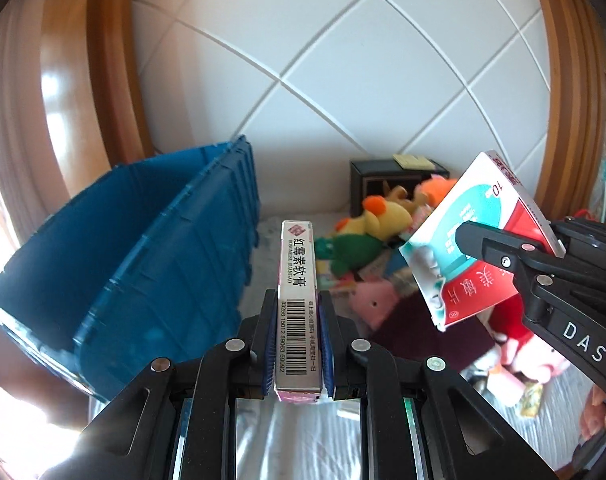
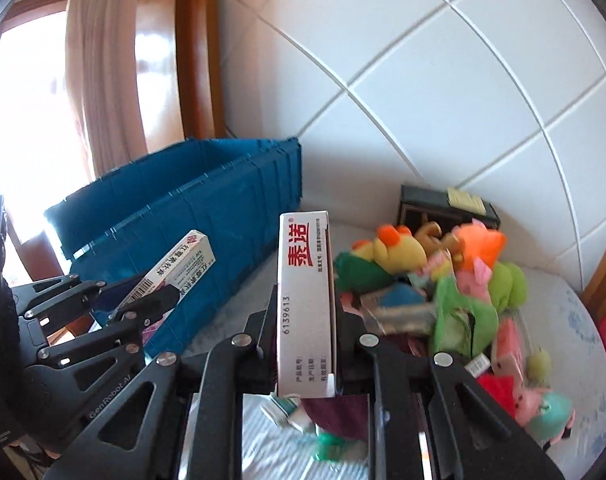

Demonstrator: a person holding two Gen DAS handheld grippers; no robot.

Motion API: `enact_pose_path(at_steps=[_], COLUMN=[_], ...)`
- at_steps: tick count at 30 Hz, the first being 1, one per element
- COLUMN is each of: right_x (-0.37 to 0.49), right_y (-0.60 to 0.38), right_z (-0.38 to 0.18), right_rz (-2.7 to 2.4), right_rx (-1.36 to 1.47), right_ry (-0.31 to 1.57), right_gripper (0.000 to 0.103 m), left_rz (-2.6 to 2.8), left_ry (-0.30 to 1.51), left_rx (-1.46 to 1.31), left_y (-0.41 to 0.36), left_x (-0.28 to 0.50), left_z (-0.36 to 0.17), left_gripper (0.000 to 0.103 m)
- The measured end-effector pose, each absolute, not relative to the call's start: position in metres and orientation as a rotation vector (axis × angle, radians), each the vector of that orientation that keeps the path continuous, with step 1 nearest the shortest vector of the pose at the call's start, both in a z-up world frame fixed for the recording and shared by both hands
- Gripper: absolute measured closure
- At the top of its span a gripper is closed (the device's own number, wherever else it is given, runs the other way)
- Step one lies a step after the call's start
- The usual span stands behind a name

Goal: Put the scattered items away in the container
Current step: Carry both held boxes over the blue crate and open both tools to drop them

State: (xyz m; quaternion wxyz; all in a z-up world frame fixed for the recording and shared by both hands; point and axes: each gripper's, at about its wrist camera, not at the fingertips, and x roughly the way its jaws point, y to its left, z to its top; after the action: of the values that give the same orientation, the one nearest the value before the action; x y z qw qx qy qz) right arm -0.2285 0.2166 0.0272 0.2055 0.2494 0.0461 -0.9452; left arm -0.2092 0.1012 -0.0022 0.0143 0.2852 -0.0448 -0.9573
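Observation:
My left gripper (image 1: 297, 300) is shut on a slim silver ointment box (image 1: 297, 280), held upright to the right of the blue crate (image 1: 143, 248). My right gripper (image 2: 305, 304) is shut on a silver, red and teal medicine box (image 2: 305, 300). That box (image 1: 479, 248) and the right gripper (image 1: 475, 240) show at the right of the left wrist view. The left gripper (image 2: 143, 300) and its ointment box (image 2: 175, 268) show at the left of the right wrist view, in front of the crate (image 2: 207, 216). Both boxes are lifted off the surface.
A pile of plush toys (image 2: 435, 280) and small packets lies to the right on a light cloth. A dark box (image 2: 447, 208) stands behind it by the white tiled wall. A maroon item (image 1: 427, 328) lies under the right gripper. Wooden frames flank both sides.

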Motion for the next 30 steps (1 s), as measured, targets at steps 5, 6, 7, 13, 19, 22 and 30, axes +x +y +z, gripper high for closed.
enact_pose_path(at_steps=[5,6,7,13,19,22,30], right_x=[-0.243,-0.247,-0.251,-0.282,-0.31,-0.318,-0.322], right_y=[0.131,0.112,0.093,-0.012,-0.08,-0.097,-0.101], right_z=[0.074,0.08,0.085,0.079,0.05,0.038,0.039], right_rz=[-2.562,-2.545,-2.526,-2.434,-2.397,-2.394,-2.45], right_rx=[0.532,0.514,0.501,0.574,0.723,0.769,0.774], right_ry=[0.137,0.141,0.144,0.229,0.343,0.382,0.393], right_gripper=[0.084,0.084,0.084,0.084,0.084,0.084,0.061], left_rz=[-2.893,-2.873,-2.854,-2.745,-2.672,-2.661,-2.661], left_ry=[-0.129,-0.123,-0.118,-0.024,0.041,0.058,0.068], left_rx=[0.761,0.749,0.737,0.847,0.995,1.015,0.953], left_y=[0.022,0.005,-0.012,-0.109,-0.17,-0.186,-0.196], left_x=[-0.218,-0.221,-0.224,-0.249,-0.27,-0.276,-0.269], left_z=[0.038,0.043,0.047,0.039,0.015,0.007,0.005], left_gripper=[0.085,0.085,0.085,0.085,0.085,0.085,0.025])
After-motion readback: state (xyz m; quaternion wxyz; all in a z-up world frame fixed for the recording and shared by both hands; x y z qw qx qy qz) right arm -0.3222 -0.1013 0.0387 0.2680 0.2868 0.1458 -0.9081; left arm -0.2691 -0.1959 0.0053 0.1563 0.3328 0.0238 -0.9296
